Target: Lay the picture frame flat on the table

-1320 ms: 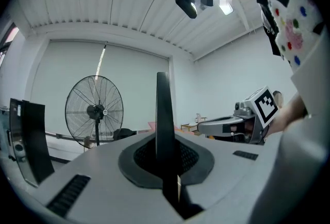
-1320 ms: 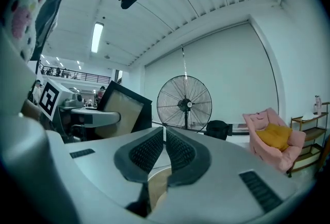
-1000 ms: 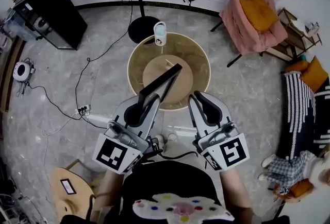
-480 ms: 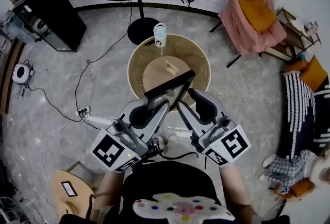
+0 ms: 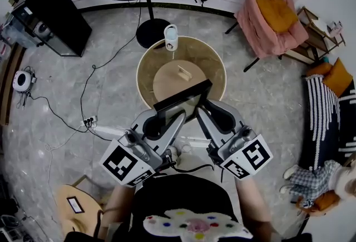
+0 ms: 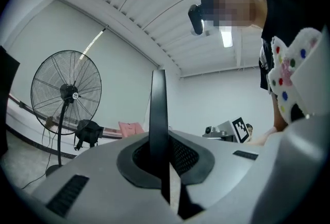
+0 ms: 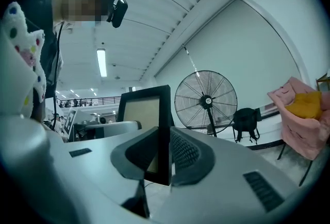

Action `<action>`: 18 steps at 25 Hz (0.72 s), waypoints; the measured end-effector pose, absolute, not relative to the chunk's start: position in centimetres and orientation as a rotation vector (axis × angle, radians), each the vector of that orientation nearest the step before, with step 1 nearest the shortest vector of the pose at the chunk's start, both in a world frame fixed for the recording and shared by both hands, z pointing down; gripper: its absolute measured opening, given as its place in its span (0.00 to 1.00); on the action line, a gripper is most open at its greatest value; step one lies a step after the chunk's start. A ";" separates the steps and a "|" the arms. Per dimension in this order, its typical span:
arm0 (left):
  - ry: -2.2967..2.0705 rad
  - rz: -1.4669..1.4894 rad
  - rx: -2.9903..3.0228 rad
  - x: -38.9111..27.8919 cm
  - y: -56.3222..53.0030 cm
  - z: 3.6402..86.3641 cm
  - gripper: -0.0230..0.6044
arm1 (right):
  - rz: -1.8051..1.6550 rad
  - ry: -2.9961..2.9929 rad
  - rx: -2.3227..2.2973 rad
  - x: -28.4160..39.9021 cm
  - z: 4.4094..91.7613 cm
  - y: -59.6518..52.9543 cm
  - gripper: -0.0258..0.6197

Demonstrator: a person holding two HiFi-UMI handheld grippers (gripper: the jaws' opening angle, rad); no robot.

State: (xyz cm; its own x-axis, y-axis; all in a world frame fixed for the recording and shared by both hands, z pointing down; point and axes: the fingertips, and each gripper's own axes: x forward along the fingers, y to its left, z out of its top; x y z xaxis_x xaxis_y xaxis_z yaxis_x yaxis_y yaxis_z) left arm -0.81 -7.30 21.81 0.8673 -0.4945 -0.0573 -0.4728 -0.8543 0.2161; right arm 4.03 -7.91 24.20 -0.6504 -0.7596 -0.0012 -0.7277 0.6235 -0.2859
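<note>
View from above of a person holding a black picture frame (image 5: 181, 103) in the air with two tools, over the near edge of a round wooden surface (image 5: 214, 65).

The left hand-held gripper (image 5: 161, 119) is clamped tight on the frame's left side. Its own view shows the frame edge-on, as a thin dark strip squeezed between the pads. The right hand-held gripper (image 5: 208, 113) has the frame's right edge between its jaws. They are closing, and the pads do not appear to press on it yet.

The frame is tilted, not flat. Its long axis runs across the body from lower left to upper right, and its face is turned up toward the person. Its top edge leans away, toward the surface.

The surface lies ahead of and below both tools. A small wooden block (image 5: 183, 72) sits near its middle, and a white bottle (image 5: 171, 38) stands at its far rim. Both tools are about equally near the surface. Laying the frame down probably means carrying it forward and lowering the far edge, short of the block.
</note>
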 end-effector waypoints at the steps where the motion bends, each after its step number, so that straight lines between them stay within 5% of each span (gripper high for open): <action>1: -0.754 -0.158 2.844 -0.7 -7.3 21.9 0.08 | -0.389 2.715 -1.274 4.2 24.2 -7.9 0.18; 6: -0.813 -0.103 2.846 -0.4 -7.8 22.4 0.10 | -0.383 2.676 -1.383 4.7 24.4 -8.1 0.17; 13: -0.924 0.045 2.850 -0.7 -8.3 24.4 0.30 | -0.411 2.605 -1.524 5.9 25.0 -8.9 0.17; 18: -0.998 0.104 2.820 -1.5 -8.6 25.5 0.31 | -0.410 2.582 -1.632 7.1 25.7 -9.5 0.17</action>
State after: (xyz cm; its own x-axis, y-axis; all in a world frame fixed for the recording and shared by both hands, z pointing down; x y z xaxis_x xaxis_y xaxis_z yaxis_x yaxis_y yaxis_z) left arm -1.48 -8.60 25.48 0.7766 -0.6195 0.1146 -0.6298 -0.7680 0.1165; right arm 7.08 -9.52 25.71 -0.4380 -0.8944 0.0905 -0.8784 0.4043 -0.2549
